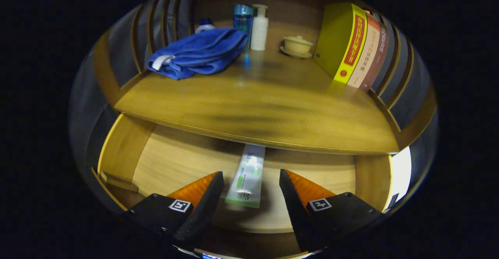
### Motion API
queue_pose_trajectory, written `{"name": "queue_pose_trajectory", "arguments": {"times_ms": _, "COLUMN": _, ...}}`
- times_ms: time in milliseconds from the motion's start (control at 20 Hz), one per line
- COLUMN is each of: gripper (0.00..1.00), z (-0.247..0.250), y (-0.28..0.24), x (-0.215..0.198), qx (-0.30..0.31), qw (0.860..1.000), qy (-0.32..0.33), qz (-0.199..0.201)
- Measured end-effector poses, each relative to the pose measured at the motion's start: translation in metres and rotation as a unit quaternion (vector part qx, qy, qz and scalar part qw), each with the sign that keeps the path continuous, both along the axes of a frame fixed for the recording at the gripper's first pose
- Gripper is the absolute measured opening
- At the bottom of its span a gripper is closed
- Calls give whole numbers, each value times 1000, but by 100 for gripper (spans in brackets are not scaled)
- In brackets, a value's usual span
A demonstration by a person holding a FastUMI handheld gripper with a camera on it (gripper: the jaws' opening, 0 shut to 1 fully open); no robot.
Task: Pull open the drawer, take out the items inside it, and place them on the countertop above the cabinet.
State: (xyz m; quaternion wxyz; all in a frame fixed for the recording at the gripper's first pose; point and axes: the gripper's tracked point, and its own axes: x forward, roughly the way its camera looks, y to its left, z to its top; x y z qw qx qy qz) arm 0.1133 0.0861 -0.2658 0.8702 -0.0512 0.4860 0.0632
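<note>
The tool (251, 185) hangs wide open and empty over the pulled-out drawer (175, 161), its fingers flanking the near end of a tube (247, 177) lying on the drawer floor. To grasp well, lower squarely, close across the tube's width, then lift clear of the desk (253, 107) edge overhead, where a blue towel (199, 52), bottles and books stand.

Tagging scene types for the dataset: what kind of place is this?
Probably a mock bathroom or bedroom cabinet in a booth. On the wooden countertop lie a folded blue towel, a white pump bottle and upright books. The open gripper straddles a white-green tube in the open wooden drawer.
</note>
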Motion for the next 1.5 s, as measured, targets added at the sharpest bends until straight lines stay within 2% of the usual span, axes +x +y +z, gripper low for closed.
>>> {"name": "queue_pose_trajectory", "arguments": {"times_ms": 150, "gripper": 89, "z": -26, "y": 6, "x": 2, "qx": 13, "qw": 998, "qy": 58, "qz": -24}}
{"name": "queue_pose_trajectory", "arguments": {"times_ms": 500, "gripper": 77, "z": -44, "y": 14, "x": 5, "qx": 8, "qw": 990, "qy": 137, "qz": -29}}
{"name": "queue_pose_trajectory", "arguments": {"times_ms": 600, "gripper": 79, "z": -44, "y": 14, "x": 10, "qx": 6, "qw": 989, "qy": 145, "qz": -37}}
{"name": "queue_pose_trajectory", "arguments": {"times_ms": 700, "gripper": 70, "z": -38, "y": 17, "x": 19, "qx": 6, "qw": 991, "qy": 135, "qz": -22}}
{"name": "queue_pose_trajectory", "arguments": {"times_ms": 950, "gripper": 48, "z": 0, "y": 30, "x": 39, "qx": 41, "qw": 992, "qy": 116, "qz": -30}}
{"name": "queue_pose_trajectory", "arguments": {"times_ms": 1200, "gripper": 47, "z": 81, "y": 54, "x": 69, "qx": 93, "qw": 989, "qy": 112, "qz": -20}}
{"name": "queue_pose_trajectory", "arguments": {"times_ms": 1250, "gripper": 46, "z": 56, "y": 42, "x": -11, "qx": 95, "qw": 989, "qy": 114, "qz": -14}}
{"name": "queue_pose_trajectory", "arguments": {"times_ms": 1300, "gripper": 46, "z": 85, "y": 49, "x": 47, "qx": 98, "qw": 989, "qy": 113, "qz": -8}}
{"name": "queue_pose_trajectory", "arguments": {"times_ms": 1350, "gripper": 46, "z": 104, "y": 47, "x": 48, "qx": 102, "qw": 989, "qy": 109, "qz": -6}}
{"name": "queue_pose_trajectory", "arguments": {"times_ms": 1500, "gripper": 46, "z": 113, "y": 48, "x": 32, "qx": 98, "qw": 989, "qy": 109, "qz": 9}}
